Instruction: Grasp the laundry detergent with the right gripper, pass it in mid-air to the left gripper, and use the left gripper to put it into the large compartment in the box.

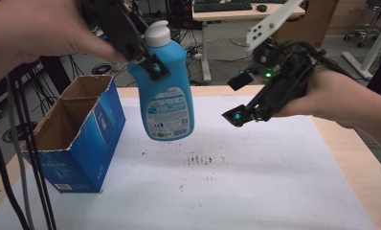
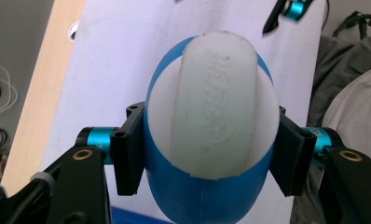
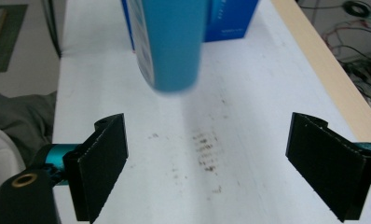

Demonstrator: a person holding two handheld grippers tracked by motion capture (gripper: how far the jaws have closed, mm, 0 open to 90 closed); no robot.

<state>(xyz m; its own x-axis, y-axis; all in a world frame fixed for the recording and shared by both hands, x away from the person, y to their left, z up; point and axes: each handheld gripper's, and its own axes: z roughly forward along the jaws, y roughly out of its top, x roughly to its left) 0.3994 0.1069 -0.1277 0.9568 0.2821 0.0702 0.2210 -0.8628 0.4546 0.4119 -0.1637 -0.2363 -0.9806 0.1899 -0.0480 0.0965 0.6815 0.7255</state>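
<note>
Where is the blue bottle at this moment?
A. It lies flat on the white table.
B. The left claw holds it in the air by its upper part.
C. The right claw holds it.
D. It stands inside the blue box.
B: the left claw grips the bottle just below its white cap, and it hangs above the table, beside the box.

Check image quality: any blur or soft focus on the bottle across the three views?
High view: bottle sharp, label print too small to read, left gripper clamps its neck. Left gripper view: white cap close, slightly soft, embossing still visible. Right gripper view: bottle base edge smeared by blur, table stains sharper; right gripper open.
</note>
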